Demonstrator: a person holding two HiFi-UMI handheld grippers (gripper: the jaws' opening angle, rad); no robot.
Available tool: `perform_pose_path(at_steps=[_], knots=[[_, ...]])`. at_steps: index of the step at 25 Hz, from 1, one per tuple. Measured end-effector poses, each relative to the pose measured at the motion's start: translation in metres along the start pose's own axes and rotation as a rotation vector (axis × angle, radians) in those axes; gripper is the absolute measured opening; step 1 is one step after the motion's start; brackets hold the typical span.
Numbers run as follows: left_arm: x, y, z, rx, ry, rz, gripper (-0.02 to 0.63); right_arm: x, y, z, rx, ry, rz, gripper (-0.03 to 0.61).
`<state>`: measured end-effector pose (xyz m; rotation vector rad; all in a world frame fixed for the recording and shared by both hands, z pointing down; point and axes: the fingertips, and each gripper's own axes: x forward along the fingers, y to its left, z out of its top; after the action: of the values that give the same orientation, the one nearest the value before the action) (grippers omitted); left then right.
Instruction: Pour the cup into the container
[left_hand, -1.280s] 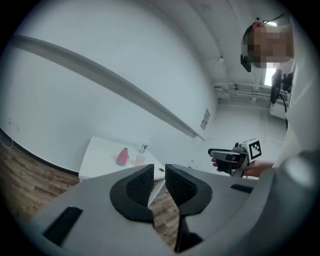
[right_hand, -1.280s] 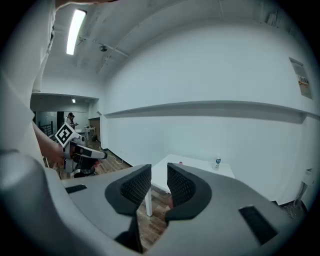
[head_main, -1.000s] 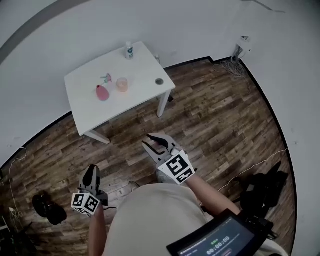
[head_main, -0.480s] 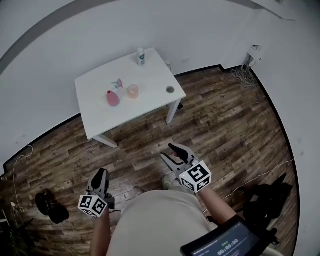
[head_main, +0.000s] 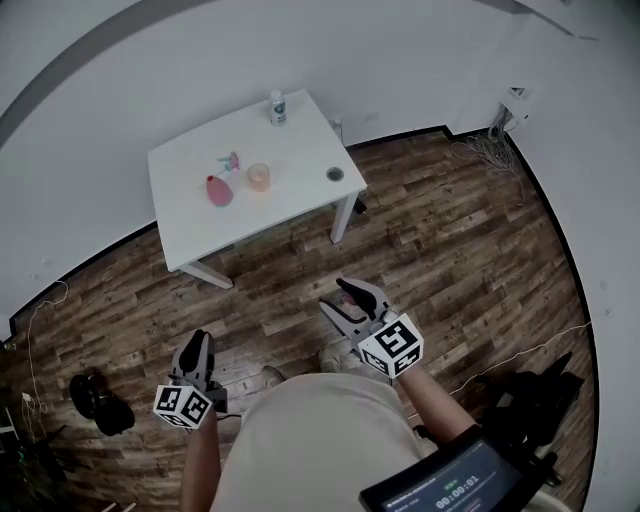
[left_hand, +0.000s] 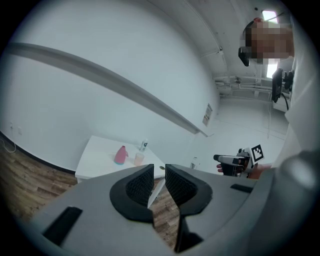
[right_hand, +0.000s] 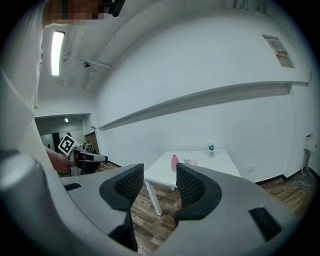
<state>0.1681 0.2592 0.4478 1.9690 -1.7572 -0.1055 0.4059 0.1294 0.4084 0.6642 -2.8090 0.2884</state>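
A: Where is the cup (head_main: 259, 177) sitting?

B: It is standing upright about the middle of the white table (head_main: 290, 205). The pink container (head_main: 217, 190) is standing just beside it, on the side toward the left edge, and the two are not touching.

A: What else is the table carrying?

B: A small teal-and-pink thing (head_main: 229, 162) is lying near those two, toward the far edge, too small to name. A white bottle (head_main: 277, 107) is standing at the far edge close to the far right corner. A small dark round thing (head_main: 334, 174) is lying by the right edge, near the near right corner.

A: And what is the person doing?

B: The person is standing on the wood floor (head_main: 450, 250), well apart from the table, and is holding both grippers low, pointing toward it.

A: How are the jaws standing?

B: The left gripper (left_hand: 159, 171) is holding its jaws all but together, with only a thin slit showing and nothing in it. The right gripper (right_hand: 160, 172) has just been opening its jaws. They are standing a little apart, gripping nothing, with the far-off table showing through the gap.
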Motion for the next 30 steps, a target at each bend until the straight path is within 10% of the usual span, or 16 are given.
perform_pose_path(at_steps=[17, 30], knots=[[0.006, -0.068, -0.04, -0.037, -0.034, 0.087, 0.064, -0.051, -0.053, -0.027, -0.017, 0.027, 0.055, 0.186], [0.027, -0.026, -0.027, -0.049, -0.003, 0.063, 0.064, -0.012, -0.051, -0.026, -0.01, 0.055, 0.017, 0.186]])
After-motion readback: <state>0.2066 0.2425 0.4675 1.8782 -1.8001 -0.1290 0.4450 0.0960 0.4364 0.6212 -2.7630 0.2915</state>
